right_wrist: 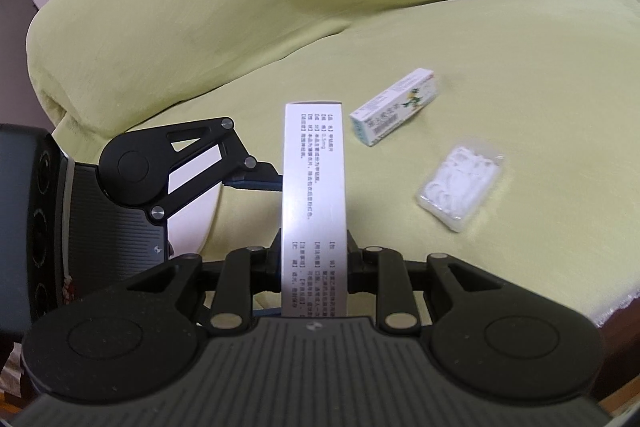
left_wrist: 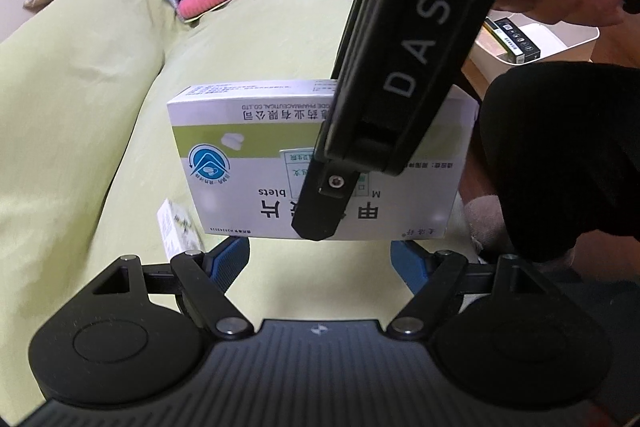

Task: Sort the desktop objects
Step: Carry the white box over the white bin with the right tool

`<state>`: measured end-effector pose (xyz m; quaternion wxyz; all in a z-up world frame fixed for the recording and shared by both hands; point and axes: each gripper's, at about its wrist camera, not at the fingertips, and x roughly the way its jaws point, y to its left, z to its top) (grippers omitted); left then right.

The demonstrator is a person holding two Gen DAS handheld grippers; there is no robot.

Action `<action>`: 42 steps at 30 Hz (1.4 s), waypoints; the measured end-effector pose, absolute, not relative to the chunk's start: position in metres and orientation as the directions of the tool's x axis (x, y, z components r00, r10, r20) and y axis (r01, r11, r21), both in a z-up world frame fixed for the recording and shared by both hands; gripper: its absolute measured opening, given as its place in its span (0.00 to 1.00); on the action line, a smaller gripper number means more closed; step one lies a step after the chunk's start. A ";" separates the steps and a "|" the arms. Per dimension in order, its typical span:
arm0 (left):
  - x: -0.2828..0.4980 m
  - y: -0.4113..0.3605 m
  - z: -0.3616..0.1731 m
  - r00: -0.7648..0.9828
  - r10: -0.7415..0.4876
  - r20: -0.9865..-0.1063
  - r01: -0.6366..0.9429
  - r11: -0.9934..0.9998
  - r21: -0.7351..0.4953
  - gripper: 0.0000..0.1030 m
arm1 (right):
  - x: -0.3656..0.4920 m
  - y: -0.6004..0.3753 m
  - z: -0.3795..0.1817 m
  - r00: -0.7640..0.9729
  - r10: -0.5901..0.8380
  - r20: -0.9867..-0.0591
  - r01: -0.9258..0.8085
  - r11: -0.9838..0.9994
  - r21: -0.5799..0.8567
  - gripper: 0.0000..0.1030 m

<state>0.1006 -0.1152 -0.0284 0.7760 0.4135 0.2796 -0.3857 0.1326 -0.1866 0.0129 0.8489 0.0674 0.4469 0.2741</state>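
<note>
White pill box (right_wrist: 313, 203) pinched in the right hand-held gripper (right_wrist: 313, 267), long axis pointing forward; left hand-held gripper (left_wrist: 320, 263) spread wide

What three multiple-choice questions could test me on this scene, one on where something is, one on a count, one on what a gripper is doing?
1. Where does the clear packet of white pieces lie?
A. On the green cloth
B. In the white tray
C. On the pink towel

2. How many loose items lie on the green cloth in the right wrist view, apart from the held box?
A. None
B. Two
C. Five

3. What is the right gripper doing?
A. Hanging open
B. Clamping the tall white medicine box
C. Holding a towel

Answers: 1 A, the packet rests on the cloth beside the small carton. 2 B, only the carton and the packet show. 3 B, its fingers press both sides of the medicine box, while the left gripper stands open.
</note>
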 end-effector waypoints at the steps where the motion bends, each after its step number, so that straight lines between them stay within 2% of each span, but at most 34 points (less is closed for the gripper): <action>1: 0.104 -0.121 -0.031 0.545 -0.370 -0.753 0.832 0.351 0.430 0.77 | 0.130 -0.192 0.014 0.458 0.522 -0.719 -0.397 0.844 0.361 0.21; 5: 0.095 -0.123 -0.022 0.538 -0.383 -0.751 0.840 0.311 0.444 0.77 | 0.123 -0.214 0.016 0.492 0.502 -0.712 -0.358 0.862 0.360 0.21; 25: 0.073 -0.280 -0.026 0.411 -0.511 -0.755 0.888 0.038 0.458 0.77 | 0.060 -0.357 0.021 0.655 0.315 -0.687 -0.037 0.921 0.387 0.21; 42: 0.042 -0.396 -0.060 0.253 -0.573 -0.779 0.904 -0.147 0.401 0.77 | -0.008 -0.470 -0.008 0.695 0.144 -0.704 0.242 0.876 0.418 0.21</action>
